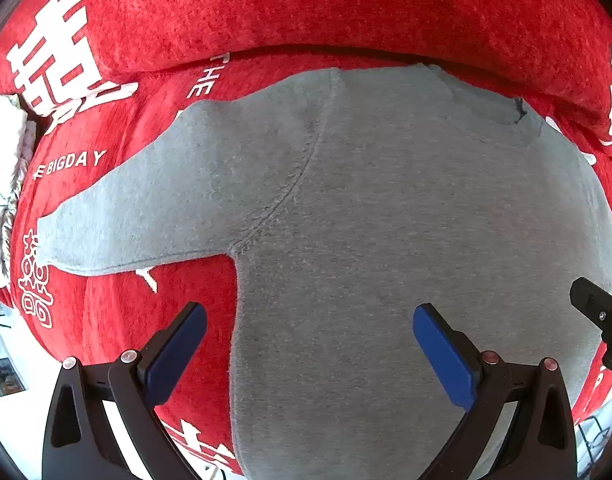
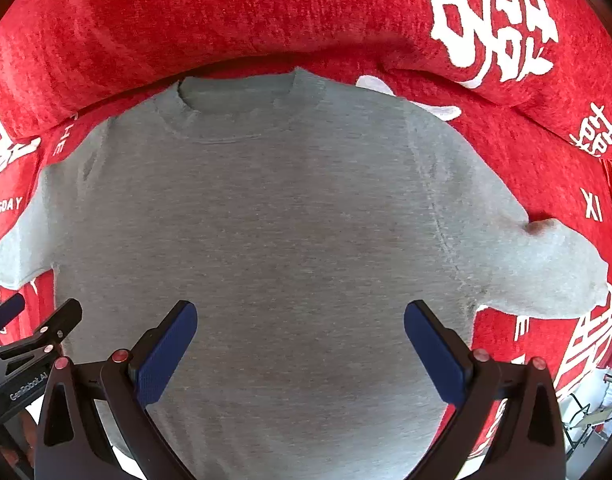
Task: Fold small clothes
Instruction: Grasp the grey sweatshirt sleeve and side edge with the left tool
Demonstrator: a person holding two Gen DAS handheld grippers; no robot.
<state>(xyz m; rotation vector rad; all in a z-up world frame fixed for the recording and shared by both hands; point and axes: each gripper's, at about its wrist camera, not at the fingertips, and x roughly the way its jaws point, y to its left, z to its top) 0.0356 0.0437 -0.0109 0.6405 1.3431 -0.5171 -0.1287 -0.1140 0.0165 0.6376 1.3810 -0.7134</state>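
Note:
A small grey T-shirt (image 2: 274, 220) lies flat and spread out on a red cover, neck hole away from me, both short sleeves out to the sides. In the left wrist view the shirt (image 1: 406, 220) shows its left sleeve (image 1: 146, 208). My left gripper (image 1: 309, 328) is open and empty, hovering over the shirt's left side edge. My right gripper (image 2: 300, 326) is open and empty above the shirt's lower middle. The right sleeve (image 2: 546, 268) lies to its right. Each gripper's tip shows at the edge of the other's view.
The red plush cover (image 2: 226, 20) with white characters and letters drapes over a seat and a raised back cushion (image 1: 346, 8) behind the shirt. A white fringed cloth (image 1: 2, 168) lies at the far left. Floor and a metal frame (image 2: 586, 412) show at the lower right.

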